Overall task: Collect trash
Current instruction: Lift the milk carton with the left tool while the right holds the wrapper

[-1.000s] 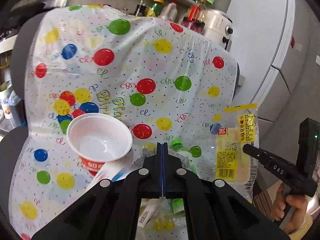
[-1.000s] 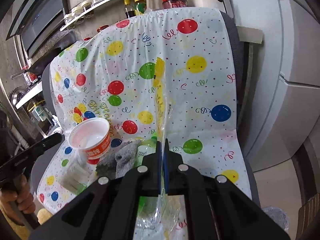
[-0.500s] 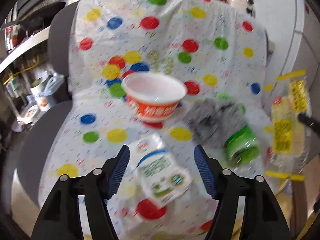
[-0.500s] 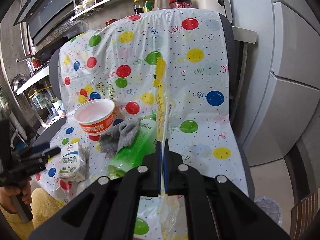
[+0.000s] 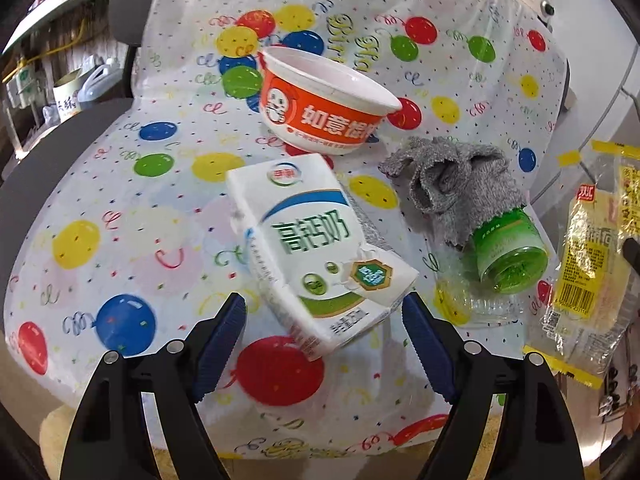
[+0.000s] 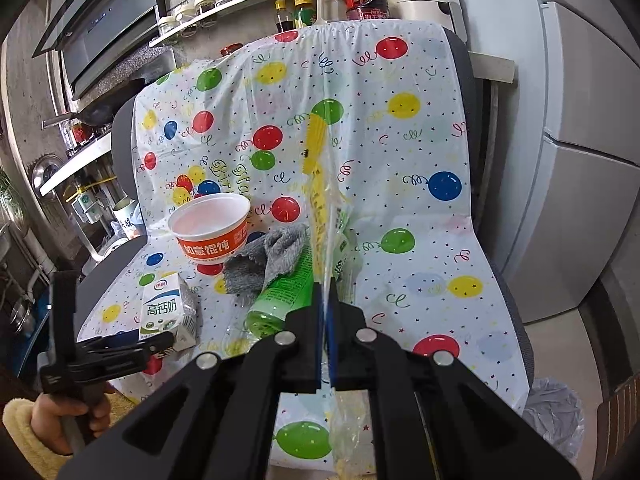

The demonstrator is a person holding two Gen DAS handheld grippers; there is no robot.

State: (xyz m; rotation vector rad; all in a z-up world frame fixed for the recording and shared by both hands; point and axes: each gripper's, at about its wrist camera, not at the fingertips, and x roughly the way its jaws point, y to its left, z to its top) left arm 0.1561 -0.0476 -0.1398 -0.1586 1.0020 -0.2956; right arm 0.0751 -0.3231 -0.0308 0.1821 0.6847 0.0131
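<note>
White cover (image 5: 120,208) with red, yellow, green, blue balloons; orange-and-white bowl (image 5: 320,108); white, green, blue carton (image 5: 316,252); grey cloth (image 5: 452,184); green bottle (image 5: 508,252); yellow wrapper (image 5: 588,268).

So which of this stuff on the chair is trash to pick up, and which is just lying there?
Trash to collect:
- milk carton
- instant noodle bowl
- green plastic bottle
- yellow snack wrapper, already pinched in the right tool

Probably just lying about:
- grey cloth
- balloon-print cover
- sauce bottles on the shelf

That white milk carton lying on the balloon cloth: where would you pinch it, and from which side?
Grip the milk carton across its two long side faces near the lower end, coming down from above. It lies flat, printed face up, and the left gripper, jaws just opened, already straddles that end without touching.
</note>
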